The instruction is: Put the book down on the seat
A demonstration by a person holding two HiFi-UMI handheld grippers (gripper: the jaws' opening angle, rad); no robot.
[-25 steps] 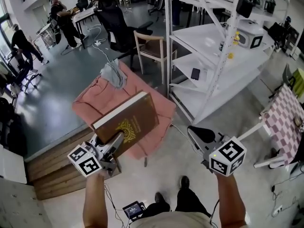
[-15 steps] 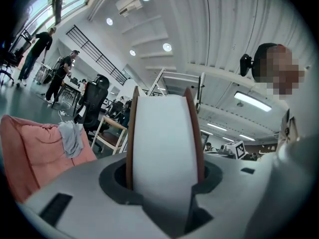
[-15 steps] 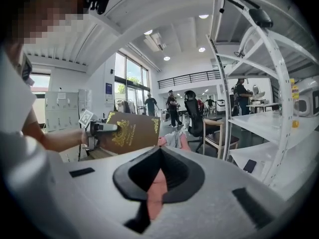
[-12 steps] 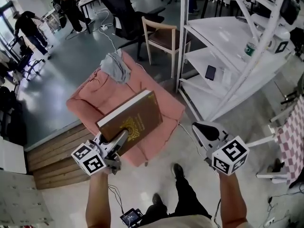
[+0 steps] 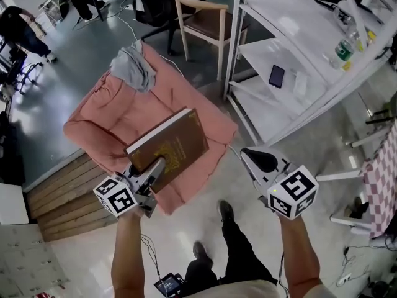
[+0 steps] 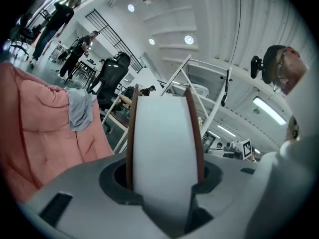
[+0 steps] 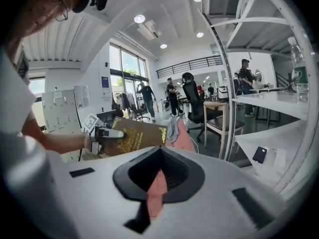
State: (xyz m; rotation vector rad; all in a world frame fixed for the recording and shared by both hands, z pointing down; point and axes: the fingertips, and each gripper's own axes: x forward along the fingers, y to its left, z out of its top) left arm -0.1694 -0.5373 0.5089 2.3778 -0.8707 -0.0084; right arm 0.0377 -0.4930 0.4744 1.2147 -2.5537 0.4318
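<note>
A thick brown book (image 5: 169, 143) with a gold emblem hangs flat over the front right part of the pink-covered seat (image 5: 108, 113). My left gripper (image 5: 154, 171) is shut on its near edge. In the left gripper view the book's white page edge (image 6: 164, 143) fills the space between the jaws, brown covers on both sides. My right gripper (image 5: 257, 162) hangs off the seat's right side over the floor, with nothing in it and its jaws together. From the right gripper view the book (image 7: 137, 135) and the left gripper (image 7: 107, 133) show at left.
A grey cloth (image 5: 133, 67) lies on the seat's back corner. Behind it stand a wooden chair (image 5: 205, 17) and white shelving (image 5: 298, 61) holding a phone (image 5: 276, 76) and a bottle (image 5: 343, 51). A wooden step (image 5: 59, 197) lies left. People stand at the far left (image 5: 22, 23).
Both grippers have come lower and closer to the seat. The book, still held, now hangs over the seat's front part; the seat looks larger and nearer.
</note>
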